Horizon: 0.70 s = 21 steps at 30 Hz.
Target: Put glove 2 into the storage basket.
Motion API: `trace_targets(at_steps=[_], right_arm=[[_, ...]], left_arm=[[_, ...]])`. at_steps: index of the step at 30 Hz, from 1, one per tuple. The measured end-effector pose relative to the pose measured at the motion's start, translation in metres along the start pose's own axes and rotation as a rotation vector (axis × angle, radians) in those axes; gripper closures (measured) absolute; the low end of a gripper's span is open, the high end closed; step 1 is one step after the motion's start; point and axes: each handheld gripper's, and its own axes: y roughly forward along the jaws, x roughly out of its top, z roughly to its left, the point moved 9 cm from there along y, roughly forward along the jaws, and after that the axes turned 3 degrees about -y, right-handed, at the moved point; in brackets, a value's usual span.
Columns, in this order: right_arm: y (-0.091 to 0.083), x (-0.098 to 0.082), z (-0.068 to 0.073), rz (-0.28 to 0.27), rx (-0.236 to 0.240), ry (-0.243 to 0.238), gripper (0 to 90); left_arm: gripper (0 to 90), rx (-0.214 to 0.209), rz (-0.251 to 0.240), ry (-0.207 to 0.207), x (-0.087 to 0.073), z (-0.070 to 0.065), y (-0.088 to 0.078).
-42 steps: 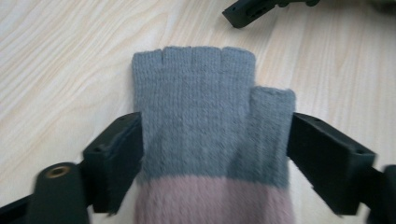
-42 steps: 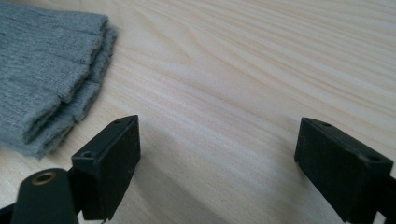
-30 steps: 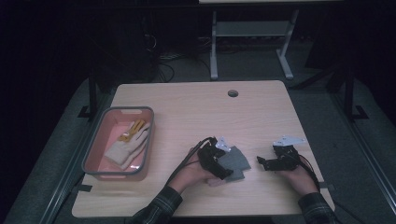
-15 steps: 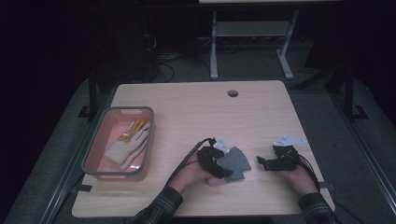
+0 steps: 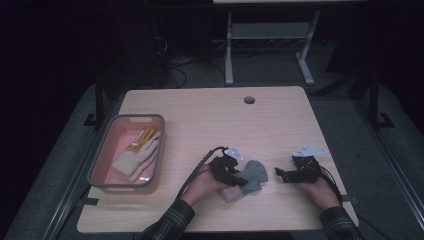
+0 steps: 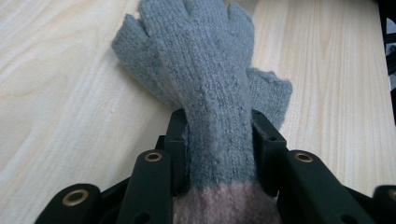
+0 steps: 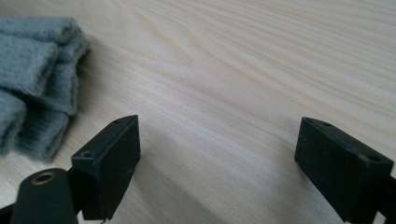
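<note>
Left gripper (image 6: 219,154) just closing, jaws now pinching the grey glove (image 6: 205,79) at the wrist, just above its pink cuff. Pads pressed into the knit on both sides, wool bunched between them. Compared with a second ago: same spot on the table, hand unmoved, jaws gone from wide apart to clamped on the glove. Reads as the grasp made, lift not yet begun. Likely next: up and across to the bin (image 5: 100,155), where a cream glove (image 5: 135,157) with yellow trim already lies.

Glove flat on the table (image 5: 210,120), fingers spread away from the left gripper (image 5: 227,170), near the front edge, between the two hands. Right gripper (image 5: 282,175) just beside it, jaws apart and empty, low over bare wood, glove fingertips (image 7: 42,93) off to one side of its view.

Surface: pale wood grain, matte, a round cable hole (image 5: 249,99) near the far edge. Bin grey-rimmed, pink inside, at the left. Room dim; beyond the table, a white metal stand (image 5: 270,35) and loose cables (image 5: 175,70) on dark floor.
</note>
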Motion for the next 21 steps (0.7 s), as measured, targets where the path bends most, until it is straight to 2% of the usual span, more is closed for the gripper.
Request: trace_targets(at_steps=[2,9,11,16,21], right_arm=[[0.0,0.0,0.0,0.0,0.001,0.0,13.7],[0.0,0.0,0.0,0.0,0.002,0.0,13.4],[0.0,0.0,0.0,0.0,0.002,0.0,13.4],[0.0,0.0,0.001,0.001,0.004,0.0,13.4],[0.0,0.0,0.0,-0.001,0.003,-0.001,13.4]], left_arm=[[65.1,0.0,-0.008,-0.007,0.001,0.0,-0.004],[65.0,0.036,-0.016,-0.015,0.004,0.004,-0.025],[64.8,0.048,-0.032,-0.019,0.005,0.005,-0.032],[64.7,0.06,-0.039,-0.044,0.006,0.01,-0.051],[64.7,0.098,-0.059,-0.071,0.008,0.018,-0.073]])
